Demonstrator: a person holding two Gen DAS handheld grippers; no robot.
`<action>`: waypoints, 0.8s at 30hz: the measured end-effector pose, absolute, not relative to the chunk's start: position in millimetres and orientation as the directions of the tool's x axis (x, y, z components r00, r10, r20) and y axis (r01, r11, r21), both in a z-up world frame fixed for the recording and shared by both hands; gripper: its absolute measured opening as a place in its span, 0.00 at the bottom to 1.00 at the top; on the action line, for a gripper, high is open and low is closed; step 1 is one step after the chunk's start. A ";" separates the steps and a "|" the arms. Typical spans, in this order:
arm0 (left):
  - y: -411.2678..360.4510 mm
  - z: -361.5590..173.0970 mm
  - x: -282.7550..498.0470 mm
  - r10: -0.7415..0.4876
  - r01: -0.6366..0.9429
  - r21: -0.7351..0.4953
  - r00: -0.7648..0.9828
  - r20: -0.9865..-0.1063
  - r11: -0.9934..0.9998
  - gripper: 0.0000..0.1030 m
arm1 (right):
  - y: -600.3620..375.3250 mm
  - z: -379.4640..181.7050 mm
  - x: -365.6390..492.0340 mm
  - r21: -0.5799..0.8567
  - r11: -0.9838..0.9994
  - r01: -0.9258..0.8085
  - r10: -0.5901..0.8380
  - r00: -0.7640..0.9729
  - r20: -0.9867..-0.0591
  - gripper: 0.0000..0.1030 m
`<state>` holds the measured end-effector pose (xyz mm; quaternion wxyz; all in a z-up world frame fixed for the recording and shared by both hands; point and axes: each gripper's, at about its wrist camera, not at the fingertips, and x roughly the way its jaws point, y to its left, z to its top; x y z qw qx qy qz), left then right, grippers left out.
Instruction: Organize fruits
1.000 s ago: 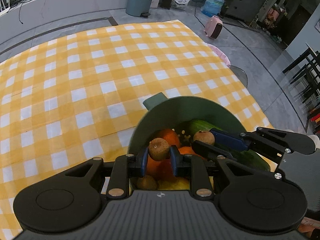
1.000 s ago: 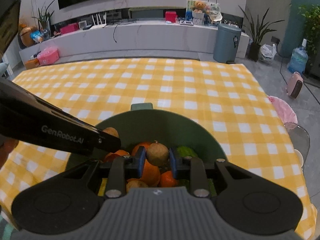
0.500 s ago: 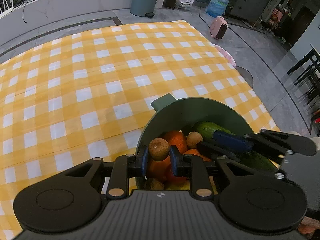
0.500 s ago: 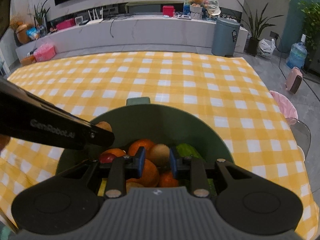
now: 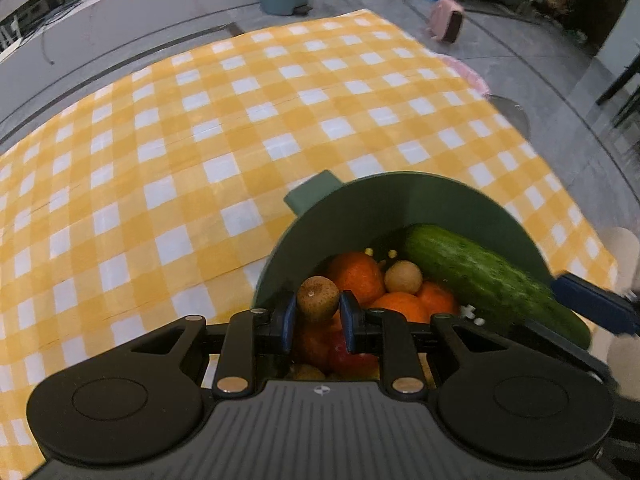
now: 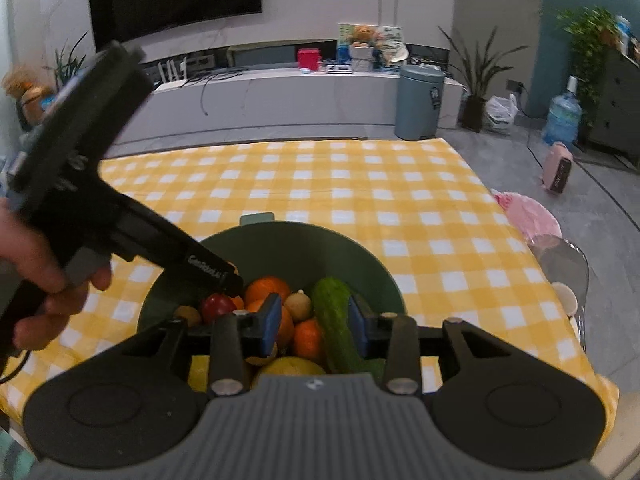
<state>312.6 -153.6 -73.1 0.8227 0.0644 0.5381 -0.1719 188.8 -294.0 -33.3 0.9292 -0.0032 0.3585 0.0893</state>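
A green bowl on the yellow checked cloth holds oranges, a cucumber, a red fruit and a loose small brown fruit. My left gripper hangs over the bowl's near left rim, shut on another small brown fruit. In the right wrist view my right gripper stands over the bowl with its jaws opening. Nothing is pressed between its pads; the loose brown fruit and the cucumber lie below them. A hand carries the left gripper in from the left.
The checked tablecloth stretches bare beyond and left of the bowl. The table's right edge is close to the bowl, with a pink seat and grey floor past it. A bin and a low white unit stand behind the table.
My right gripper has opened and let go of its brown fruit, which now rests among the oranges. It has drawn back from the bowl. The left gripper still grips its fruit and has shifted slightly.
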 end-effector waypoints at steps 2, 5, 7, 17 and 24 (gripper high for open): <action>-153.7 -76.0 316.6 -0.217 0.343 -0.091 0.349 -0.912 0.935 0.26 | -297.0 -34.5 187.1 0.069 0.986 -0.155 0.161 0.729 -0.666 0.33; -154.3 -77.0 319.4 -0.220 0.336 -0.101 0.339 -0.914 0.936 0.27 | -298.0 -36.9 185.5 0.080 0.985 -0.152 0.166 0.726 -0.668 0.33; -153.7 -76.7 320.4 -0.223 0.332 -0.106 0.338 -0.914 0.937 0.32 | -299.2 -37.4 184.9 0.086 0.985 -0.149 0.168 0.725 -0.668 0.33; -138.2 -25.9 295.2 -0.292 0.334 -0.152 0.421 -0.859 0.930 0.52 | -305.6 -11.4 167.0 0.112 0.985 -0.131 0.172 0.765 -0.620 0.33; -116.4 50.4 225.3 -0.303 0.346 -0.082 0.654 -0.693 0.935 0.67 | -314.0 34.3 131.4 0.153 0.981 -0.117 0.180 0.840 -0.511 0.59</action>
